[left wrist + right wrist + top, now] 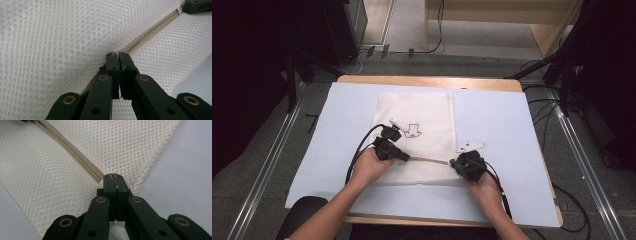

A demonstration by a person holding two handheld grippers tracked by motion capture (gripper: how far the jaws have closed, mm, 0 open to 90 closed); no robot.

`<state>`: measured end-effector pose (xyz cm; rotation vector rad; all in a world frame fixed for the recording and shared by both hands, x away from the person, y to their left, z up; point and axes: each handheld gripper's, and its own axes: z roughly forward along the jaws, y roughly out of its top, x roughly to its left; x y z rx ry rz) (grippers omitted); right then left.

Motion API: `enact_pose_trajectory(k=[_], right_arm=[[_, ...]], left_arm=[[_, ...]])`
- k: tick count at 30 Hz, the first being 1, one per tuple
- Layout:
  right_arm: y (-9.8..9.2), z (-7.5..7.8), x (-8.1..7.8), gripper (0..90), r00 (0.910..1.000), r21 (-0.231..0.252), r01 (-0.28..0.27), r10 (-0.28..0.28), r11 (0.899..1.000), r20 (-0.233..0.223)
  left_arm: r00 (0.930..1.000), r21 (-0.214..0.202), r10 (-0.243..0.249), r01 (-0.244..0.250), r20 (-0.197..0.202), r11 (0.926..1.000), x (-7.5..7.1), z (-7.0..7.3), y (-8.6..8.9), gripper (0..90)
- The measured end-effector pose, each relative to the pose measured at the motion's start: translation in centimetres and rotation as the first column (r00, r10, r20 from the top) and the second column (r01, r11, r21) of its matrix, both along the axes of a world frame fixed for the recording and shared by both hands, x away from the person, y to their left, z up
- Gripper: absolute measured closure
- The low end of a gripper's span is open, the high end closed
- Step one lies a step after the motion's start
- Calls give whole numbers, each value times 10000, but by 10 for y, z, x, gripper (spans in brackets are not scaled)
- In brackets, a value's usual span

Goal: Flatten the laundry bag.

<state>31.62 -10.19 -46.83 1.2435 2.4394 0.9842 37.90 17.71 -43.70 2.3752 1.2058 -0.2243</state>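
A white mesh bag (417, 107) with a small black drawing lies flat on a pale sheet (507, 120) over the table. Its beige zipper (428, 160) runs across the near end. My left gripper (406, 157) is at the zipper's left part, jaws shut on the zipper band (140, 41) where it meets the mesh (50, 50). My right gripper (455, 163) is at the zipper's right end (85, 163), jaws shut on the bag's edge there, next to the mesh corner (130, 147). The two grippers face each other with the zipper stretched between them.
The wooden table edge (427, 80) shows beyond the sheet. Black cables (357, 155) trail from both grippers. Metal floor rails (272, 160) run along both sides, and dark stands (562, 75) with more cables stand at the back right.
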Motion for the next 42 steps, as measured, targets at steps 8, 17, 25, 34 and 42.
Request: enact_pose_trajectory(k=[8, 17, 25, 34, 42], right_arm=[[3, 0, -2, 900, 9997, -211, -117, 121, 9997, 200], [1, 0, -1, 900, 9999, -97, -81, 82, 9999, 125], [0, -1, -1, 900, 9996, -20, -135, 136, 9999, 229], [-1, -1, -1, 900, 9997, 61, -146, 145, 9999, 175], [-2, -1, 0, 900, 9998, 76, -203, 202, 9998, 69]], left_arm=[[9954, 881, 514, -585, 809, 9944, -5, 3, 10, 899], [9923, -137, 1211, -1215, -253, 9925, -2, 3, 60, 895], [9898, -227, 1382, -1391, -351, 9900, -1, 5, 75, 894], [9845, -652, 1716, -1737, -355, 9826, -2, 8, 97, 893], [9797, -943, 1948, -1984, -465, 9756, -5, 7, 113, 892]])
